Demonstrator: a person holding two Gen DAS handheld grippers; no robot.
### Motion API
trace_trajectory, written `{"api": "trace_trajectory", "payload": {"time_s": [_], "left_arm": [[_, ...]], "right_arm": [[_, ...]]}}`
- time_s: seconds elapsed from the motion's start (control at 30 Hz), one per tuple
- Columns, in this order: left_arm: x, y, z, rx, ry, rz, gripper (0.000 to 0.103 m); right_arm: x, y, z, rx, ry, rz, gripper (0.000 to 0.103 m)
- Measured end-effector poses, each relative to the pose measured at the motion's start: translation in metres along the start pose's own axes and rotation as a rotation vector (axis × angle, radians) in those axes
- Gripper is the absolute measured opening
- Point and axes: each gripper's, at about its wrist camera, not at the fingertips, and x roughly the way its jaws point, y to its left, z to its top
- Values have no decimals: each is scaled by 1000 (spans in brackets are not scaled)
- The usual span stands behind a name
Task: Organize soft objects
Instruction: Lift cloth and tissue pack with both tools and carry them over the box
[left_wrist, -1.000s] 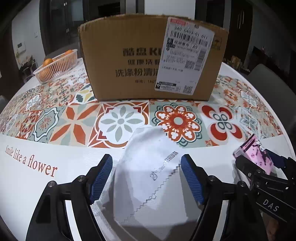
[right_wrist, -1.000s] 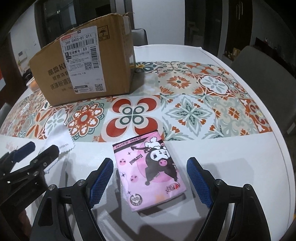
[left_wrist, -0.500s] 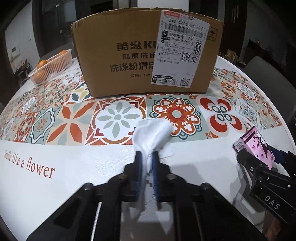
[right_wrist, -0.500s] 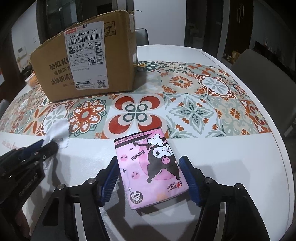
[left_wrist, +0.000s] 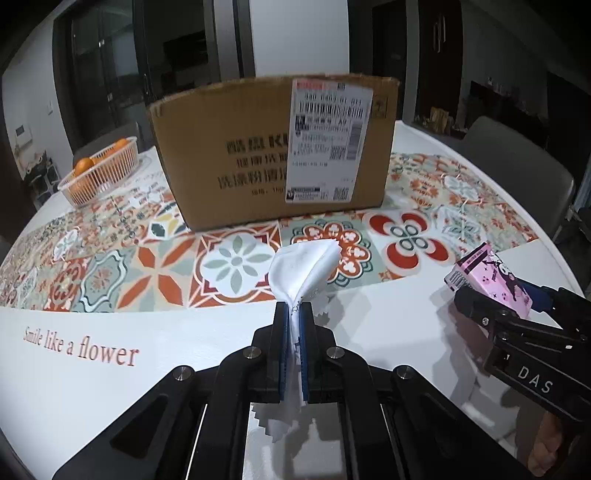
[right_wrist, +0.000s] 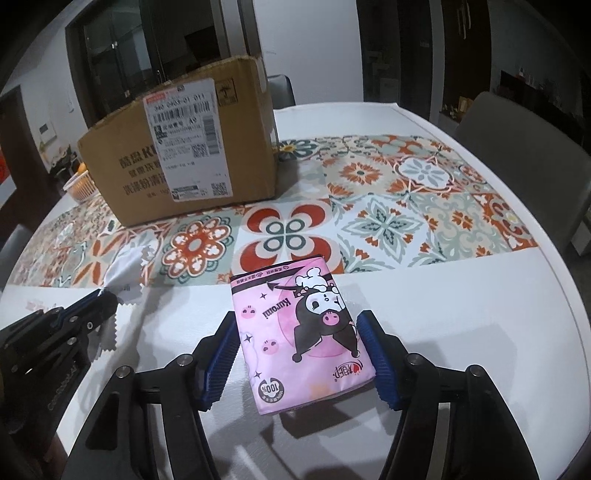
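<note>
My left gripper is shut on a white cleaning cloth with zigzag edges, bunched between the pads and lifted off the table. The cloth also shows in the right wrist view, with the left gripper there too. My right gripper is shut on a pink tissue pack with a cartoon print, held just above the table. The pack also shows at the right of the left wrist view. A brown cardboard box with a white shipping label stands ahead on the patterned table; it also shows in the right wrist view.
A white basket of oranges stands at the back left. The round white table has a tiled-pattern band and red lettering. Grey chairs stand at the right edge. Dark cabinets are behind.
My left gripper closed on the cloth and raised it. My right gripper closed on the tissue pack and lifted it slightly.
</note>
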Motion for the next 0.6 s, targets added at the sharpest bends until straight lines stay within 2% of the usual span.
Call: {"api": "trace_trajectory", "payload": {"time_s": [0.6], "left_arm": [[-70,20,17,-32,-157,-18,7]], "right_arm": [[-57,25,13,32,-120,29,65]]}}
